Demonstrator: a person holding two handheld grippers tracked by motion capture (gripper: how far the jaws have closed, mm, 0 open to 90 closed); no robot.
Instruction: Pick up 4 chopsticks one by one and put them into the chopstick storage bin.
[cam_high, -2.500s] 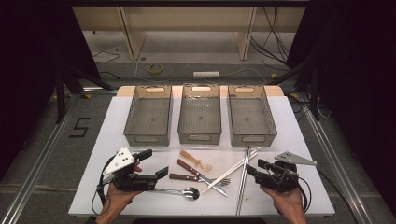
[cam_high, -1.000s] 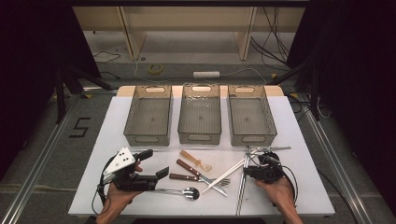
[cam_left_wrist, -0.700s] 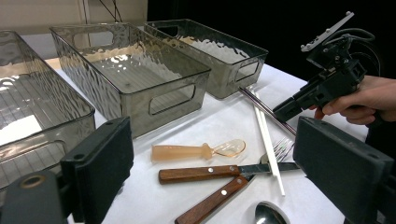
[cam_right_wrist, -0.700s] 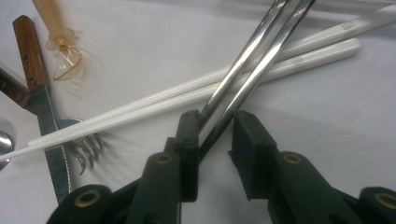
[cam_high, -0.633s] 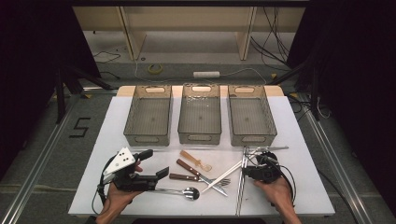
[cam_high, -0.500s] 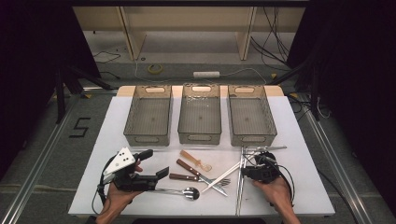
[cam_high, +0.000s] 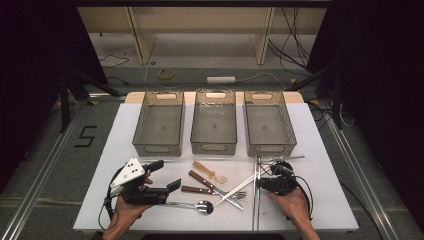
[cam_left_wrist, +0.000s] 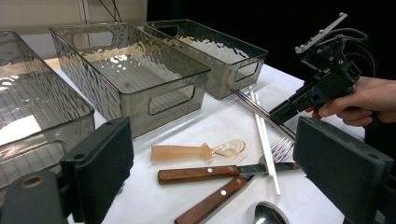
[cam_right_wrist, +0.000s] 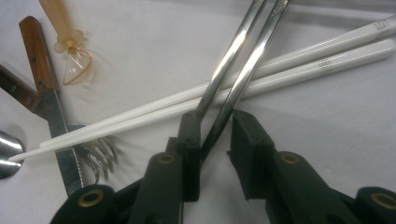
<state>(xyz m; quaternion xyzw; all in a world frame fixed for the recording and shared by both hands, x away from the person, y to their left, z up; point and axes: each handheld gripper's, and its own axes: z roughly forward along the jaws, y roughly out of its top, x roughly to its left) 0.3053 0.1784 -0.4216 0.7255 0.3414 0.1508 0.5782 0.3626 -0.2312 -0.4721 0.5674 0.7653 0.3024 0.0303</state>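
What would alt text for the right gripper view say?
The right hand-held gripper straddles one of two metal chopsticks, which lie across two white chopsticks on a white table.

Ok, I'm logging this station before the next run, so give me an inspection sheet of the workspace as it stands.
Surface: white table top, flat, cutlery lying loose at the front.
Job's things: two metal chopsticks lying across two white chopsticks.
Clutter: three see-through bins in a row, nothing seen inside; amber plastic spoon; two wooden-handled knives; fork; metal spoon.
Grippers: right gripper down on the metal chopsticks, jaws just closing, one chopstick between them, the second against the outer side of one jaw, gap left; left gripper held over the table, jaws open, nothing between.
Cables: one trailing from each gripper; more on the floor behind.
Surroundings: wooden frame legs, dark drapes, a "5" marked on the floor.
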